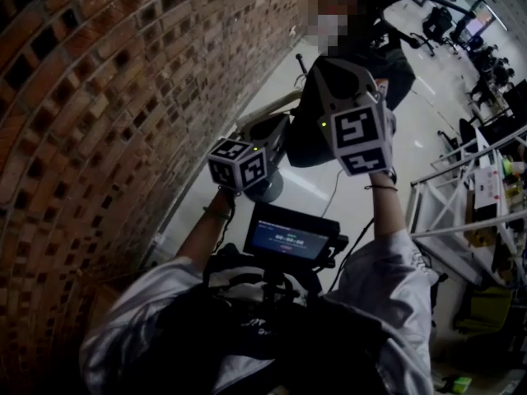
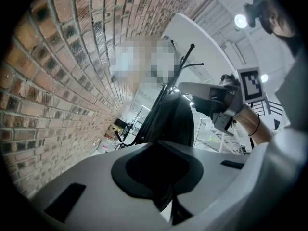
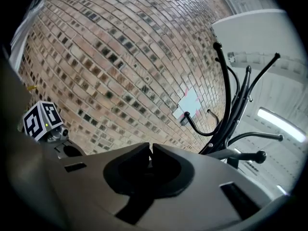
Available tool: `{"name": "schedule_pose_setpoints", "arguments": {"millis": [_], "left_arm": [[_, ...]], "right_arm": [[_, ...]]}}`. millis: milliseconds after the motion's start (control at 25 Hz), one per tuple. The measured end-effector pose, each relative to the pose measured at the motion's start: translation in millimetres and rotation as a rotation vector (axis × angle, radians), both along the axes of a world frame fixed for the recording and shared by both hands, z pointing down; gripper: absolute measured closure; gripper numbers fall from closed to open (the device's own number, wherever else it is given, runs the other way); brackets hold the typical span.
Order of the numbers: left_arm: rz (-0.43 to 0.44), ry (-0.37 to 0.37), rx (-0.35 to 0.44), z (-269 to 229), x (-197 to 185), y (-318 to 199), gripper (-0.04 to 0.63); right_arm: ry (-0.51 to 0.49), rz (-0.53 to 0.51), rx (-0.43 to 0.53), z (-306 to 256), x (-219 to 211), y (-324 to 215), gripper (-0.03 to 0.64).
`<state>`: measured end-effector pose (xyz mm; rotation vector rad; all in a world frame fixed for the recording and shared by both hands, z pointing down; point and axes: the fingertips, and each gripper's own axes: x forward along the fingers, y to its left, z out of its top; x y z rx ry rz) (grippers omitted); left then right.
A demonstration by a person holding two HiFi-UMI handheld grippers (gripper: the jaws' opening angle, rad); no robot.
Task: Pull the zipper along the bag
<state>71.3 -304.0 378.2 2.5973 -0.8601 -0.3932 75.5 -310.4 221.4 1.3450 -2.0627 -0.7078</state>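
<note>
Bag (image 2: 173, 119) is hanging ahead of the left tongs (image 2: 159, 150), which are clenching its fabric, probably steadying it. Right tongs (image 3: 152, 150) are hovering alongside, barely parted, empty.

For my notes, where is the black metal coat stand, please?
The black metal coat stand rises at the right gripper view's right, before the red brick wall.

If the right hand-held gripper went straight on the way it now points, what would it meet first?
Probably the brick wall, which fills the view beyond the right hand-held gripper; the coat rack stands off to one side. Depth is unclear.
</note>
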Motion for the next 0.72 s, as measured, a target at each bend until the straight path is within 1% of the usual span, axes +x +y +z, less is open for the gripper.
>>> {"name": "schedule_pose_setpoints", "arguments": {"millis": [120, 280, 480, 720], "left_arm": [[-0.009, 0.002, -0.008, -0.4, -0.1, -3.3, 0.574], [-0.015, 0.006, -0.010, 0.4, -5.0, -3.9, 0.574], [-0.025, -0.008, -0.026, 4.4, -11.2, -1.3, 0.574], [-0.029, -0.016, -0.038, 7.3, -14.7, 1.2, 0.575]], "right_arm": [[0.000, 0.038, -0.002, 2.9, 1.6, 0.4, 0.591], [0.061, 0.053, 0.019, 8.6, 0.1, 0.2, 0.591], [0.056, 0.063, 0.004, 22.8, 0.5, -0.2, 0.586], [0.017, 0.098, -0.015, 32.8, 1.5, -0.5, 0.586]]}}
